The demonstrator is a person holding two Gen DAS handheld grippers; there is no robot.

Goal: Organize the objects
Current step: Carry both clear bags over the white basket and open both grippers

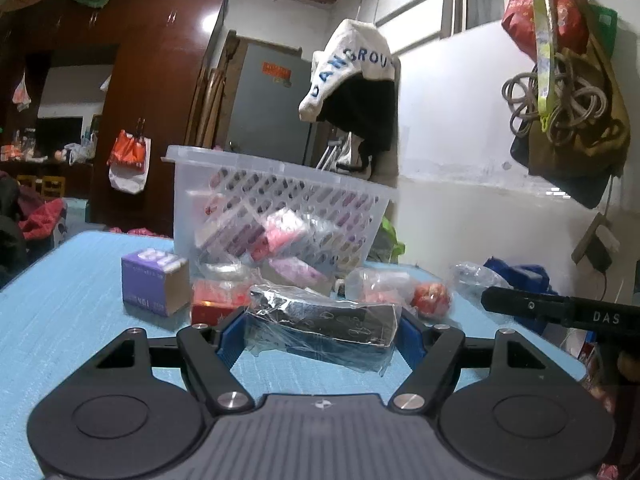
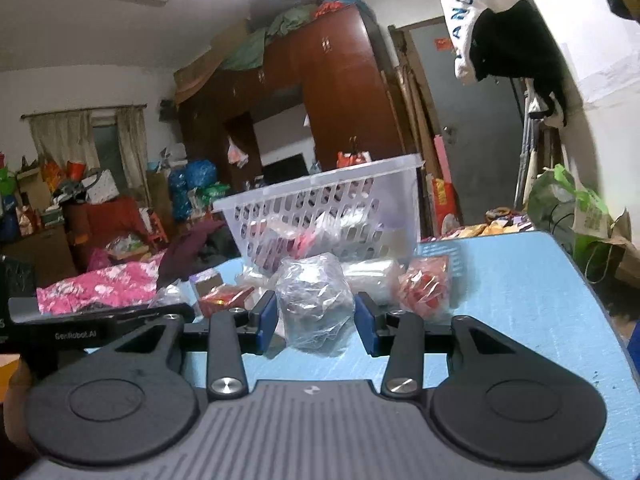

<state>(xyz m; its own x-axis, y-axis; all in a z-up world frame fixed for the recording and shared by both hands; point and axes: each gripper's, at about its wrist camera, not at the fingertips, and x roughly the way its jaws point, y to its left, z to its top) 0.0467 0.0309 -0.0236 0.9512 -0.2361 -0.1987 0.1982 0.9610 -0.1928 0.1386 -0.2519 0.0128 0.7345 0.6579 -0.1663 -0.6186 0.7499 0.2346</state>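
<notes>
My left gripper (image 1: 322, 332) is shut on a dark packet in clear plastic (image 1: 320, 320), its blue pads (image 1: 230, 336) pressing both ends just above the blue table (image 1: 60, 300). My right gripper (image 2: 316, 320) is shut on a crumpled clear-plastic bundle (image 2: 316, 300), low over the table (image 2: 520, 300). Behind both stands a white slotted basket (image 1: 240, 160) (image 2: 320, 184) holding several pink and white packets. In front of it lie a purple box (image 1: 154, 284), a red packet (image 1: 216, 300) and a red wrapped item (image 1: 430, 298) (image 2: 426, 284).
The right gripper's black body (image 1: 560, 312) reaches in at the right of the left wrist view. A white and black cap (image 1: 352, 80) hangs above the basket. Bags (image 1: 568, 120) hang on the wall at right. The table's right edge (image 2: 592, 280) curves away.
</notes>
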